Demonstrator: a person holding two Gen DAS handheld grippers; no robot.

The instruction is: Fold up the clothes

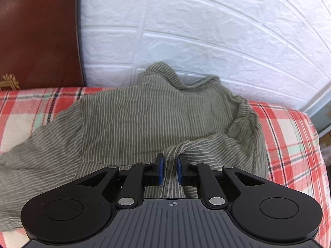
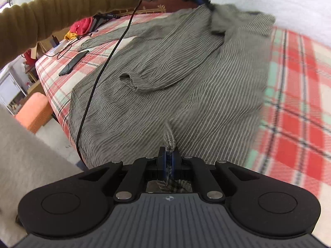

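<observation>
The striped green shirt (image 2: 165, 78) lay spread on the plaid bedsheet (image 2: 293, 107) toward twelve o'clock, the left gripper (image 1: 170, 164) narrowly pinching a bunched sleeve and the right gripper (image 2: 169, 155) clamped nearly shut on the hem, probably to fold it over.

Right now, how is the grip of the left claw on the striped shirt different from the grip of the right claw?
The left claw holds a thick bunch of the striped shirt, so its pads stay apart; the right claw pinches a thin fold, pads almost together. The left one grips near the collar, the right one near the hem. Both are shut on the same shirt.
</observation>
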